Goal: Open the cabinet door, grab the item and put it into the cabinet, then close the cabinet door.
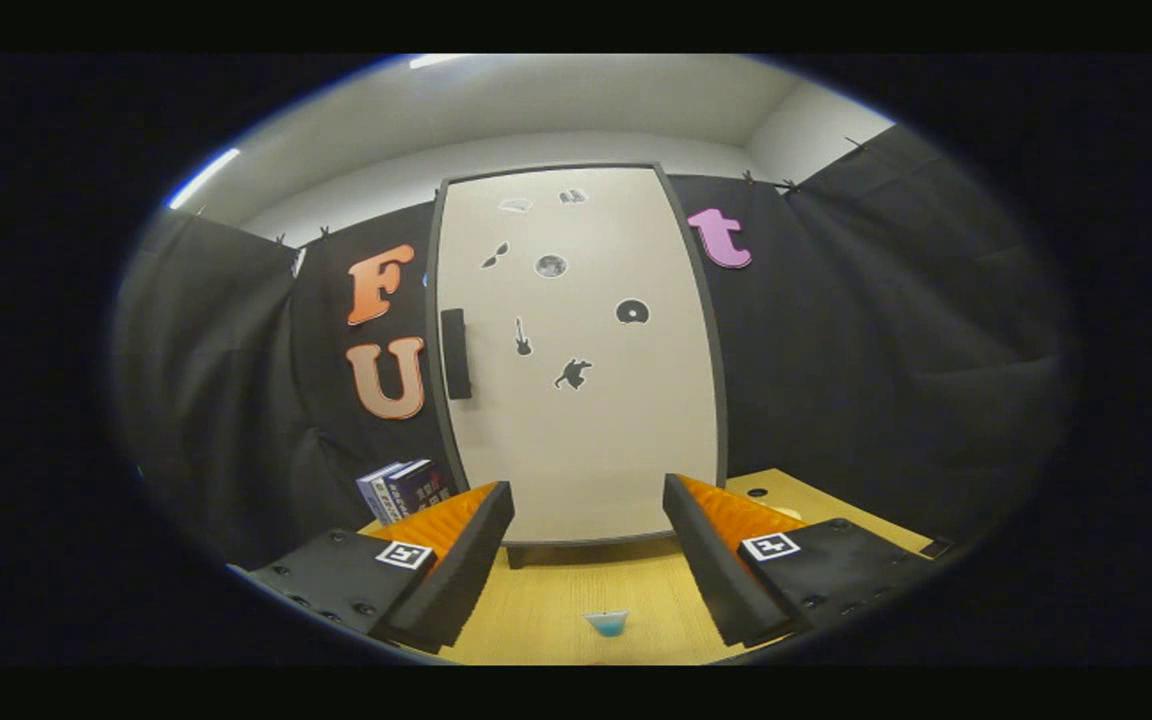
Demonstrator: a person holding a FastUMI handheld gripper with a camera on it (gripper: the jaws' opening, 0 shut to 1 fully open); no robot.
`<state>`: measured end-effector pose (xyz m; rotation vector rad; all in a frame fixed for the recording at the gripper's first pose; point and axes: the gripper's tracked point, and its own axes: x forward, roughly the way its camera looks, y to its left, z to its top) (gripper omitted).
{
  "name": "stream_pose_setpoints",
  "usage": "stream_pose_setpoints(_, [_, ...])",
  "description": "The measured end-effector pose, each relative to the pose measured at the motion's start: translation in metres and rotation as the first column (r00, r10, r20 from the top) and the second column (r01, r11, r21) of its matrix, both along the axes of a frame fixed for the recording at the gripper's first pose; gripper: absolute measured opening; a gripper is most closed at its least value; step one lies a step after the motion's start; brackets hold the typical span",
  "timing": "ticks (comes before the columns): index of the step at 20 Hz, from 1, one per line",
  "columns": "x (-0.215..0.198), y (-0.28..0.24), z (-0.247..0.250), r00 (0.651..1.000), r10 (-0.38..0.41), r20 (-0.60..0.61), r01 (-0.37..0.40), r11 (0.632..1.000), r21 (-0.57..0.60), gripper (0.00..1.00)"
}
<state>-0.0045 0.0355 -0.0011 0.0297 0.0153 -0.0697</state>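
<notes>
One door stands between me and the job: the cabinet door is shut, its dark handle on the left edge, far across the tabletop. My jaws gape wide and hold nothing. The item, a small blue cup, sits near, between my fingers. I judge I should go for the handle first, squarely, then pull.

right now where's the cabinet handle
In the gripper view, the dark handle sits on the left edge of the shut cabinet door, about mid-height, above the books and beyond the open fingers.
</notes>
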Motion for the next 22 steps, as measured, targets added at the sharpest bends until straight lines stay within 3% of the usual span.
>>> stream_pose_setpoints(5, [0.003,0.006,0.010,0.999,-0.022,0.026,0.022,1.000,-0.004,0.97])
stream_pose_setpoints(12, [0.022,0.041,0.018,0.999,0.045,0.030,-0.045,0.999,-0.024,0.97])
stream_pose_setpoints(17, [0.064,0.057,0.047,0.995,0.080,0.058,-0.079,0.997,-0.019,0.97])
stream_pose_setpoints(22, [0.126,0.099,0.088,0.974,0.204,0.096,-0.199,0.979,-0.052,0.97])
